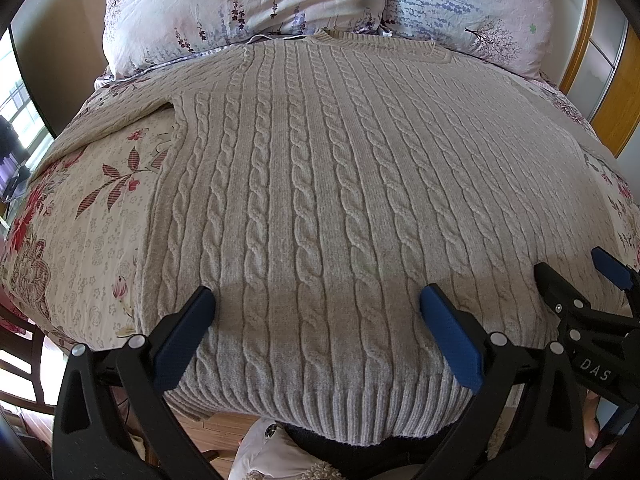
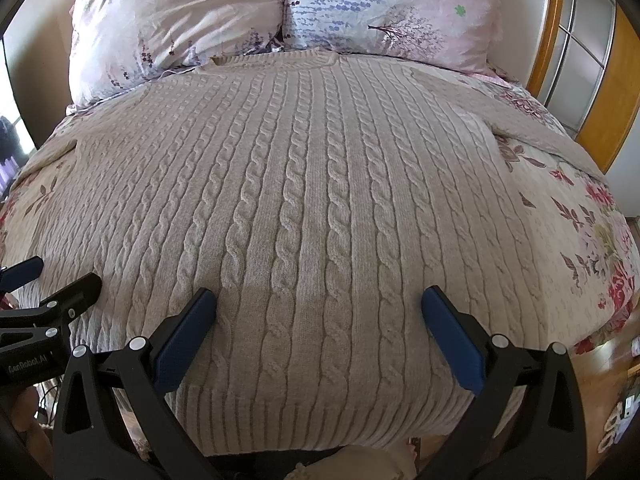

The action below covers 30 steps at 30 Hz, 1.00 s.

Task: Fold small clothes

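A beige cable-knit sweater [image 1: 320, 184] lies spread flat, front up, on a bed covered by a floral quilt [image 1: 80, 232], its collar toward 2 pale floral pillows [image 1: 240, 4] at the head of the bed and its ribbed hem hanging slightly over the near edge. At far left, a sleeve [image 1: 116, 120] angles out across the quilt toward the bed's left side. The left gripper [image 1: 318, 308] hovers just above the lower part of the sweater near the hem, its 2 blue-padded fingers [image 1: 184, 340] spread wide apart with nothing between them. Just to its right, the right gripper [image 2: 319, 308] sits beside it over the same lower stretch of knit, its fingers [image 2: 452, 340] likewise parted wide and holding nothing. Farther right, the other sleeve [image 2: 532, 124] runs out over the quilt toward a wooden-framed wardrobe [image 2: 580, 60] beside the bed. Whether the fingertips touch the knit cannot be told.
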Available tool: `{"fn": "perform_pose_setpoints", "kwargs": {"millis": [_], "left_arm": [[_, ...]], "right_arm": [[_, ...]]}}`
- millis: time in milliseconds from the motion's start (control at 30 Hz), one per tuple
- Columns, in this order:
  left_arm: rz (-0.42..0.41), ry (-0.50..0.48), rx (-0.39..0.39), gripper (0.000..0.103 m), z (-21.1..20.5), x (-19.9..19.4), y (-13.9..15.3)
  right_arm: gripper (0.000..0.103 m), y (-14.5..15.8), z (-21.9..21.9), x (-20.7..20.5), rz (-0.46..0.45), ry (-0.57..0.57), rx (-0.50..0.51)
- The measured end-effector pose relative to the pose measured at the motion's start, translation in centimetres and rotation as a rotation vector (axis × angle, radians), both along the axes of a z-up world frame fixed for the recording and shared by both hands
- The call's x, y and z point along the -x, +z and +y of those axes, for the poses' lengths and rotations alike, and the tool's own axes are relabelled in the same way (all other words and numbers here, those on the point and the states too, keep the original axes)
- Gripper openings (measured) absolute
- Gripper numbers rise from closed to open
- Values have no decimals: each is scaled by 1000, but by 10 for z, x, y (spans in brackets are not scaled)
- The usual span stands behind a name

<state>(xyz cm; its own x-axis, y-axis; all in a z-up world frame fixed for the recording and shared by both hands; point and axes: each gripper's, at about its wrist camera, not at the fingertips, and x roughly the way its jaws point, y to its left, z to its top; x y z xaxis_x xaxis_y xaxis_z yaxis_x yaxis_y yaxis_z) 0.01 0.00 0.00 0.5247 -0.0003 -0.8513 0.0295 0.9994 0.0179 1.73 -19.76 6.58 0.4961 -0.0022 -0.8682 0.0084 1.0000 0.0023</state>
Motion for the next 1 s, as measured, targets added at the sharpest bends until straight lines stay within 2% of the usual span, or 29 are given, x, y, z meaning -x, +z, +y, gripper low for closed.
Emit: {"fn": "perform_pose_setpoints", "kwargs": {"millis": [367, 667, 800, 900, 1000], "left_arm": [[-1, -1, 0, 101, 0, 0, 0], [-11, -11, -2, 101, -1, -2, 2], [-27, -21, 4, 101, 0, -5, 2], [-49, -48, 16, 101, 2, -18, 5], [-61, -76, 56, 101, 8, -34, 7]], "right_arm": [[102, -1, 1, -1, -21, 40, -7], [102, -4, -4, -1, -102, 96, -32], [102, -1, -12, -10, -102, 109, -61], [102, 8, -45, -26, -102, 24, -137], [102, 19, -108, -53, -108, -161, -226]]}}
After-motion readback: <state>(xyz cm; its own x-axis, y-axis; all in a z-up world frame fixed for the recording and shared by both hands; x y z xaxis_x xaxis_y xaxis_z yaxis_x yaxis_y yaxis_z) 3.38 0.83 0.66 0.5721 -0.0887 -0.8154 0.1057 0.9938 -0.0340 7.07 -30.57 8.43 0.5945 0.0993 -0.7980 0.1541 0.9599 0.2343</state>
